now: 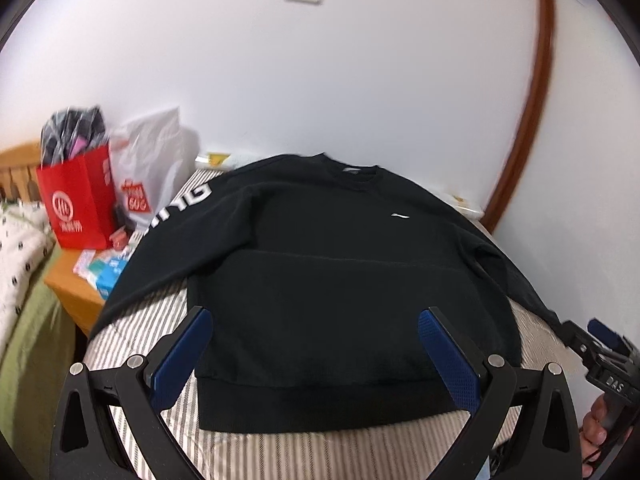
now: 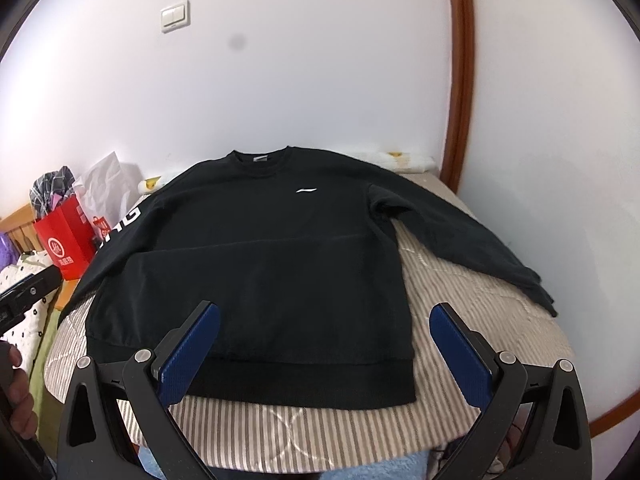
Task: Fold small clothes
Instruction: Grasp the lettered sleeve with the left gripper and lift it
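Observation:
A black sweatshirt point(image 1: 320, 272) lies flat and face up on a striped bed cover point(image 1: 152, 320), sleeves spread, collar at the far side. It also shows in the right wrist view point(image 2: 272, 264), with its right sleeve point(image 2: 472, 236) stretched out. My left gripper point(image 1: 314, 320) is open and empty, held above the hem's left part. My right gripper point(image 2: 324, 320) is open and empty, above the hem's right part. The right gripper's body point(image 1: 604, 356) shows at the right edge of the left wrist view.
A red paper bag point(image 1: 80, 208) and a white plastic bag point(image 1: 156, 164) stand on a wooden bedside table point(image 1: 68, 292) to the left. A white wall point(image 1: 320, 80) stands behind the bed, with a brown door frame point(image 2: 460, 80) at the right.

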Motion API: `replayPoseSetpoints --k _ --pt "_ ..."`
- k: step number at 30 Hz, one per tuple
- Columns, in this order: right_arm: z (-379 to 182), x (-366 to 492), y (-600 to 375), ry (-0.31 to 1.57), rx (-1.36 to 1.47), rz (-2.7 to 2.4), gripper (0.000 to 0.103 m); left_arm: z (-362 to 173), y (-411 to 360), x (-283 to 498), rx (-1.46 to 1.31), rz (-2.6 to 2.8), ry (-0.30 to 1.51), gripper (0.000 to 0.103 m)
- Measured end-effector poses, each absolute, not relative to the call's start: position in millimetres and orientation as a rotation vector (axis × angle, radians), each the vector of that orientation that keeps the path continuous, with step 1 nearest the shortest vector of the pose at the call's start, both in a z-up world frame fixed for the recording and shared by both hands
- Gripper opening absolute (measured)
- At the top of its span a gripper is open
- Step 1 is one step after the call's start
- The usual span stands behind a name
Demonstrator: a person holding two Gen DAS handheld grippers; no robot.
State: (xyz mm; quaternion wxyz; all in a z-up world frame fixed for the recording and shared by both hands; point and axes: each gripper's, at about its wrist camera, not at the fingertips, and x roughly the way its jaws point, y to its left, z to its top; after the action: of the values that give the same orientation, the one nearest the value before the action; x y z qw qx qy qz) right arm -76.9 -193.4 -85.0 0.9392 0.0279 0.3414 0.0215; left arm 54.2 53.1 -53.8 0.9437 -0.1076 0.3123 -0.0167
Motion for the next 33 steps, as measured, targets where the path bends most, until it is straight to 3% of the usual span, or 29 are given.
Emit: replayPoseSetpoints --k 6,15,33 --pt "-124 -48 -175 0.756 0.000 0.045 0.103 -105 109 80 -0.408 -0.015 0.707 0.099" --pt "-160 -12 -138 0.808 -0.102 0.072 0.103 -158 169 117 -0.606 0.049 0.759 0.079" --pt "-194 42 -119 0.921 -0.159 0.090 0.103 -195 225 175 -0.884 0.100 0.722 0.073"
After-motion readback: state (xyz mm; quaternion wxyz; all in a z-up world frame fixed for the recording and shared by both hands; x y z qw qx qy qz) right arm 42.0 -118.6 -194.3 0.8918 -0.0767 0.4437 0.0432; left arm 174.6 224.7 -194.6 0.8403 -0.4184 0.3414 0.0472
